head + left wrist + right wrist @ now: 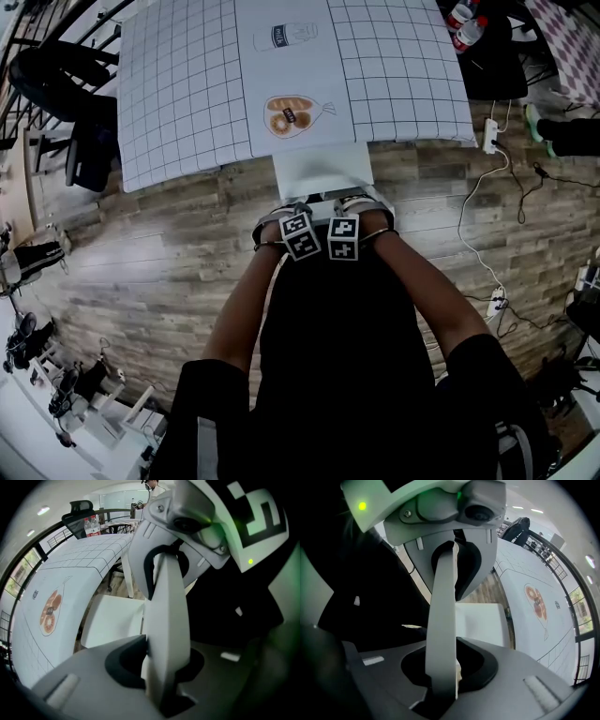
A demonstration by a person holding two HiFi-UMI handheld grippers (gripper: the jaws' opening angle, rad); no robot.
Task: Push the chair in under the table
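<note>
A white chair stands at the near edge of the table, which wears a grid-patterned cloth; the far part of the seat is hidden under the cloth. Both grippers point steeply down onto the top of the chair's backrest, side by side. My left gripper is shut on the backrest, a white slab running up between its jaws. My right gripper grips the same backrest just to the right. The seat shows beyond the jaws in both gripper views.
A black office chair stands left of the table. Bottles lie at the far right corner. A power strip with a white cable and a person's shoe lie on the wooden floor at the right.
</note>
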